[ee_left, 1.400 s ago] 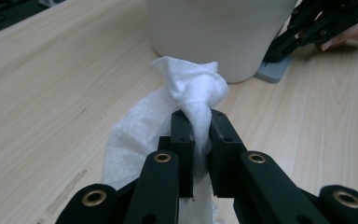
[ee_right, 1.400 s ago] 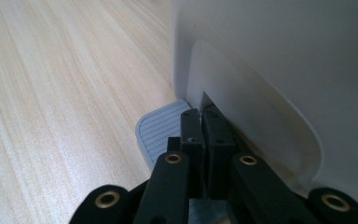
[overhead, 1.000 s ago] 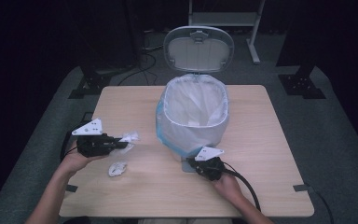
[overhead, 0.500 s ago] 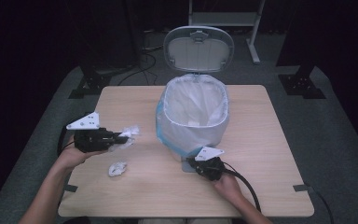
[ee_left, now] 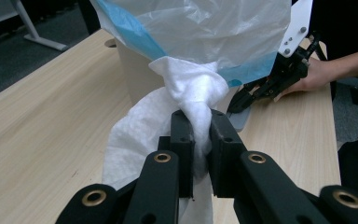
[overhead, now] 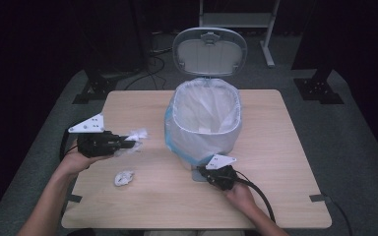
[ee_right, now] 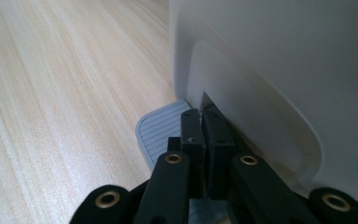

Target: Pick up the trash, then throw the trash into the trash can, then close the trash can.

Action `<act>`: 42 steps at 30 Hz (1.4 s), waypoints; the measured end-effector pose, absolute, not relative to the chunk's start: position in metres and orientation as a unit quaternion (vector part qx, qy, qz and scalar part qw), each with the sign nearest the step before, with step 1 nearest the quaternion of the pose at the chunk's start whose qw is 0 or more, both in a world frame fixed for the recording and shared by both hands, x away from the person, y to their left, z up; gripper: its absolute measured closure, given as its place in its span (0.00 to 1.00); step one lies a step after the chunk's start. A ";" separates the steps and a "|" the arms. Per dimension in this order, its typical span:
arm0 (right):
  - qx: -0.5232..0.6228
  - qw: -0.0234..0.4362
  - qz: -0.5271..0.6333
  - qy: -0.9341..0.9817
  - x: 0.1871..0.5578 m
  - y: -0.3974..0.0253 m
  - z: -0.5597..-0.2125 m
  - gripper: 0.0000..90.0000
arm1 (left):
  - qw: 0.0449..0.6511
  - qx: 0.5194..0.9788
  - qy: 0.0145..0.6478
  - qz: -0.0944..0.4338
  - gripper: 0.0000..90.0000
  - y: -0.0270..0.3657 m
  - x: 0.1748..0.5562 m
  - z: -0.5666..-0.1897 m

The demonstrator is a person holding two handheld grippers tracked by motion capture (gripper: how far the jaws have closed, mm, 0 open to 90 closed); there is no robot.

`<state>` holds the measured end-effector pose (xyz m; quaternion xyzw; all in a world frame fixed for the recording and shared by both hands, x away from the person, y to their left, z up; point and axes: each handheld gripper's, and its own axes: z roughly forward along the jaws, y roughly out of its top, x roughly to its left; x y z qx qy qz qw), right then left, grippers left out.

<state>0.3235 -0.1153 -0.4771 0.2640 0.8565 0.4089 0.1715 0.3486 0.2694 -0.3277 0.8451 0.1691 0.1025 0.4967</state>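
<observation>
At nine o'clock of the white lined pedal bin point(overhead: 204, 123), my left gripper point(overhead: 128, 142) pinches a soft, light crumpled white tissue point(ee_left: 186, 98) by its middle; my right gripper point(ee_right: 200, 116), jaws pressed together, holds down the grey pedal point(ee_right: 161, 128).

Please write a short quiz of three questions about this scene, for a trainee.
1. True or false: the left gripper holds a crumpled tissue.
2. What does the right gripper press? A) the lid B) the pedal C) the table
3. Fill in: the bin's lid stands ____.

Key: 1 true; 2 B; 3 open.
</observation>
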 end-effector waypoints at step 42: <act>0.261 0.170 0.410 0.857 0.324 -0.116 -0.477 0.97 | 0.501 0.850 0.120 0.106 0.91 0.233 0.345 -0.253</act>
